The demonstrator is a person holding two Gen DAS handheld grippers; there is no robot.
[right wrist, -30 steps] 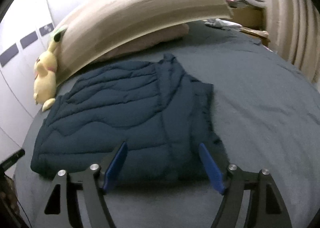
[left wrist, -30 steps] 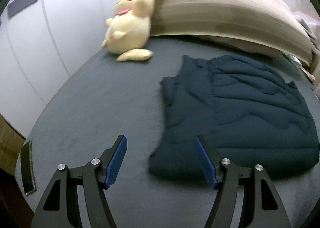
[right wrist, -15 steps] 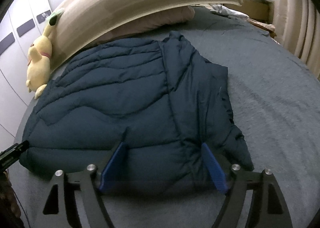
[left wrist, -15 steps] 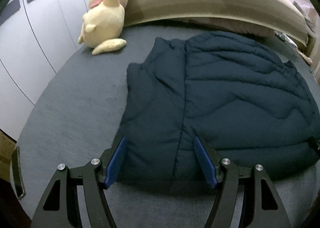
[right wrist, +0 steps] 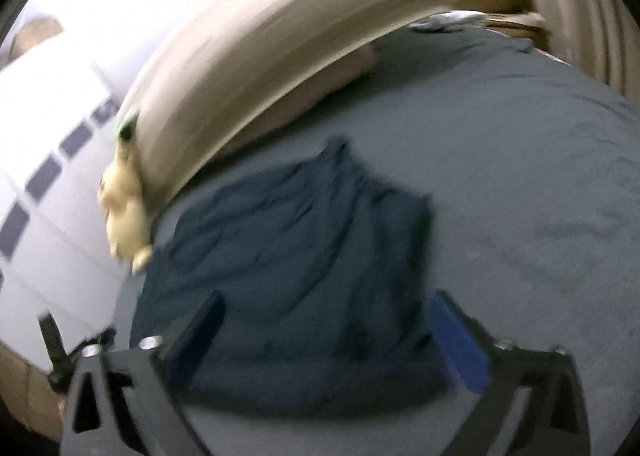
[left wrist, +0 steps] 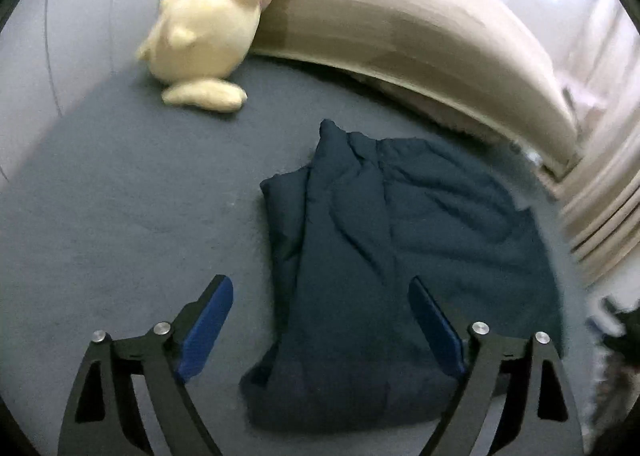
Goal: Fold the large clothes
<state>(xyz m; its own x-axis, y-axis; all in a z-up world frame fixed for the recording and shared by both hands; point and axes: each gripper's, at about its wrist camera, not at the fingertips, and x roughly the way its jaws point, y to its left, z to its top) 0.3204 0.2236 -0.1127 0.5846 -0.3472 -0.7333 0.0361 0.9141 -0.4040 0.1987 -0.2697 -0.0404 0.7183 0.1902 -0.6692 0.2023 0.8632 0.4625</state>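
Observation:
A dark blue quilted garment (left wrist: 400,256) lies folded on the grey bed (left wrist: 120,216), its near hem close to both cameras. My left gripper (left wrist: 322,322) hovers over the hem's left part. Its jaws are opening wide, and the cloth lies below and between the blue pads (left wrist: 208,320) without being pressed. In the blurred right wrist view the garment (right wrist: 288,264) fills the middle. My right gripper (right wrist: 330,336) is over its near right part, jaws also opening, with the pads (right wrist: 460,340) not clamped on the cloth.
A yellow plush toy (left wrist: 208,28) leans on the beige headboard (left wrist: 420,36) at the far left of the bed. White wardrobe doors (right wrist: 48,136) stand to the left, and a ribbed curtain (left wrist: 600,224) hangs to the right. Bare grey sheet (right wrist: 540,196) stretches to the garment's right.
Both pairs of jaws have spread wider. Both cameras swung and drew back from the hem, so the garment sits smaller in view, and both views are now motion-blurred.

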